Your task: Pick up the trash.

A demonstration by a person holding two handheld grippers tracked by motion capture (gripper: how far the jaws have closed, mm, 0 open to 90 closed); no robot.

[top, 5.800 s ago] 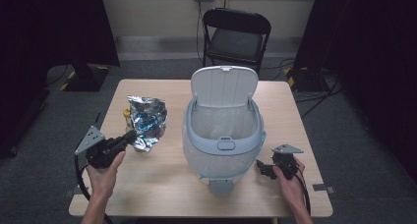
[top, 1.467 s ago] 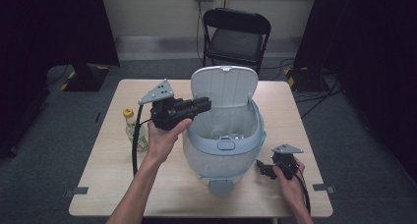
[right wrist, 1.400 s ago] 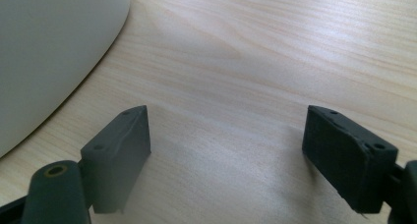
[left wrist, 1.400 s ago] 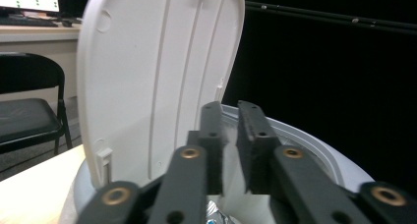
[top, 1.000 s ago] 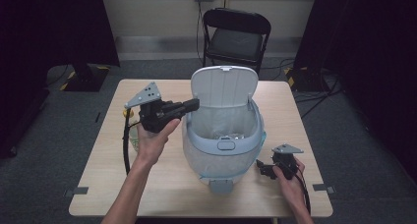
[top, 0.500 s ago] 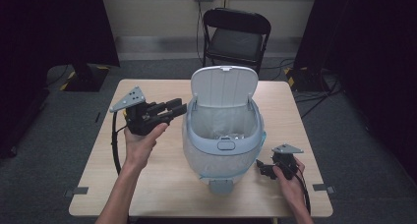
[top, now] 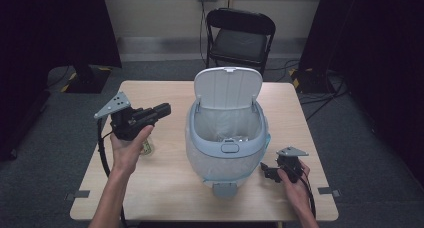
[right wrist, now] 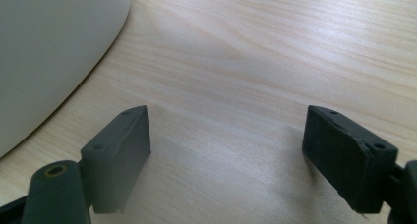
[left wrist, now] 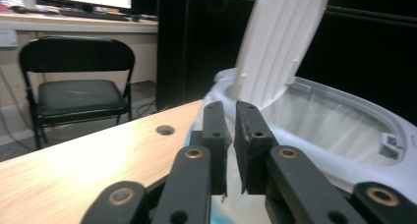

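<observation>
A white bin (top: 225,160) with a plastic liner stands mid-table, its lid (top: 227,88) tipped up and open. Crumpled silver foil (top: 232,136) lies inside it. My left gripper (top: 165,108) is held in the air left of the bin and points at it. Its jaws have just been closing. In the left gripper view the left gripper (left wrist: 230,106) shows a thin slit between its pads and nothing in it. A small bottle (top: 146,147) stands on the table under that hand. My right gripper (top: 265,170) rests on the table right of the bin. The right gripper view shows the right gripper (right wrist: 228,121) open over bare wood.
The wooden table (top: 165,188) has free room in front and at the left. A black folding chair (top: 240,35) stands behind the table's far edge. Cables trail on the floor at the back right.
My left gripper has drawn back leftward from the bin's rim and sunk slightly; its jaws parted, then narrowed again. The foil that earlier lay on the table is in the bin. My right gripper kept still.
</observation>
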